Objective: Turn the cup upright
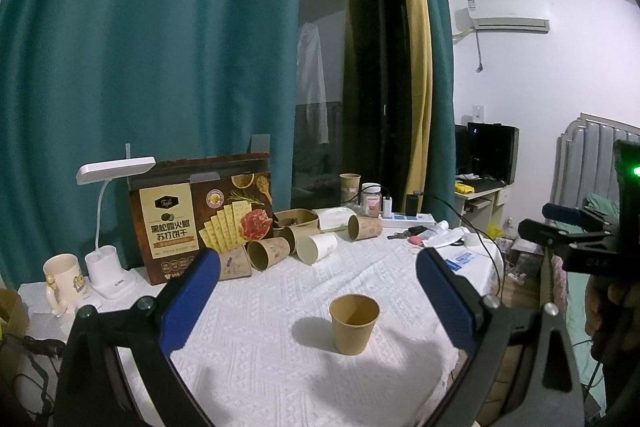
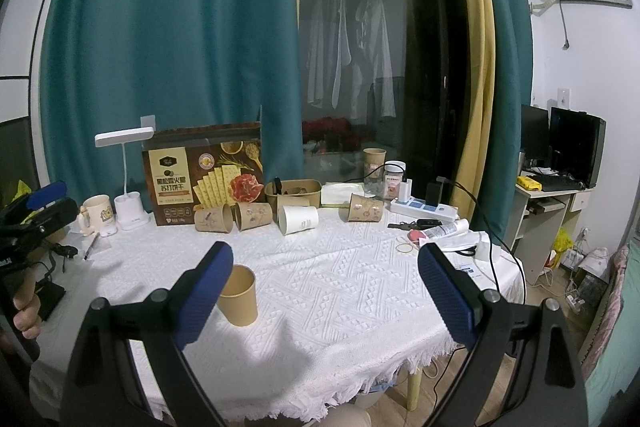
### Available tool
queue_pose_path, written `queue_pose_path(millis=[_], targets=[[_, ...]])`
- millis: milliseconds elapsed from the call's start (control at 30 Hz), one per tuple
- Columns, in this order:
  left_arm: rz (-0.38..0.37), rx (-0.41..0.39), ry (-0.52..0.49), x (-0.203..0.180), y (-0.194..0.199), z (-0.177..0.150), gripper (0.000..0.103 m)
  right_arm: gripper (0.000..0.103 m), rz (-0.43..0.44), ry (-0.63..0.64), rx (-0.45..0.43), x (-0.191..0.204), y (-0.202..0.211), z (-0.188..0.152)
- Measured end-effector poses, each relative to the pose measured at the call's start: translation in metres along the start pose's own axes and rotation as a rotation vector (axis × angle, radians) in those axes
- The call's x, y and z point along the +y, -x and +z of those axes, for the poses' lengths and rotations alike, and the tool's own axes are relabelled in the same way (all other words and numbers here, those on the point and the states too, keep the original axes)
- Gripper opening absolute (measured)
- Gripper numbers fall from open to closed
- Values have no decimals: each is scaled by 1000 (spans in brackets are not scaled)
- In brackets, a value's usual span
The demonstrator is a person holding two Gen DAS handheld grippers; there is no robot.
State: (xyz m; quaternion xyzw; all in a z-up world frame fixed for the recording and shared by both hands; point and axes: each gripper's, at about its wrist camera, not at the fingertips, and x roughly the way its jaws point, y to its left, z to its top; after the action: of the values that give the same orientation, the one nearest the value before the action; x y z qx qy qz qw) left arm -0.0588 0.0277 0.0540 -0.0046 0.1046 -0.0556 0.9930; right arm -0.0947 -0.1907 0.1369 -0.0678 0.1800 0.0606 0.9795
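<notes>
A plain brown paper cup stands upright, mouth up, on the white tablecloth. My left gripper is open and empty, its blue pads wide apart, the cup a little ahead between them. In the right wrist view the same cup stands partly behind the left blue pad. My right gripper is open and empty, held above the table's front part.
Several paper cups lie on their sides at the back, by a cracker box, desk lamp, mug, tissue pack, jar and power strip. The table's fringed front edge is near.
</notes>
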Motion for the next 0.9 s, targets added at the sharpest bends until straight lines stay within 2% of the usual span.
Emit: queue_pose_path(millis=[900], targets=[[-7, -5, 8, 1, 3, 0, 98, 92, 0, 1, 1, -1, -1, 1]])
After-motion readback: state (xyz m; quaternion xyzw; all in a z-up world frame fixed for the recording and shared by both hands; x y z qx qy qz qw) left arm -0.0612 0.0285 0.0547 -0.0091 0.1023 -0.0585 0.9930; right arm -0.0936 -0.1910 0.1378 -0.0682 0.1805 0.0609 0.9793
